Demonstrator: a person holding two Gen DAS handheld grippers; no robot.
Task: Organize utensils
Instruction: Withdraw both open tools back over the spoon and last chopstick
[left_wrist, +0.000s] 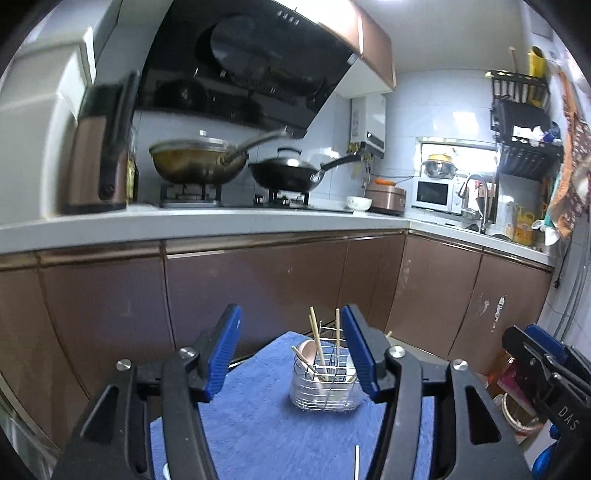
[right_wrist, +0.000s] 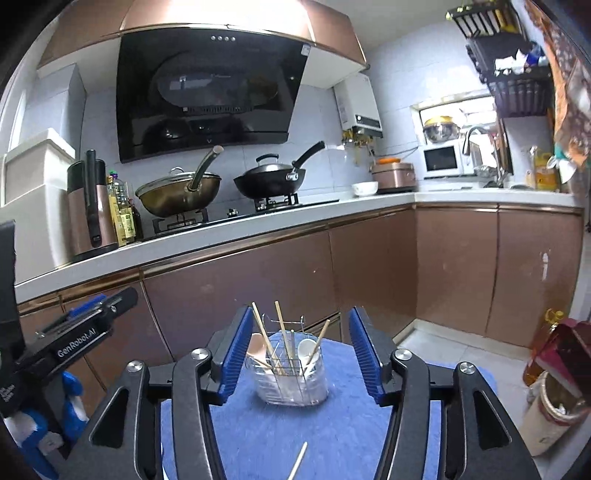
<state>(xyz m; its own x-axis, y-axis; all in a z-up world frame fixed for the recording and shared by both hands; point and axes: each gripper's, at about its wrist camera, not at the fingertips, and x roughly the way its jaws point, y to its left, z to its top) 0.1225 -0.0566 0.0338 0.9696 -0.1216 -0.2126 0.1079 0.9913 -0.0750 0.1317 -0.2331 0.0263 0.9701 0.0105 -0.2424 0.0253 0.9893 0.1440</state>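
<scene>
A small table covered w/ a blue towel is seen in front of brown kitchen cabinets. Toward the far end of the cloth a wire utensil caddy is stood upright, w/ chopsticks and spoons held inside, their ends poking up at angles. One loose chopstick is left lying on the towel at the near edge, well apart from the caddy.

Utensil holder on towel, chopsticks inside, loose chopstick before it
</scene>
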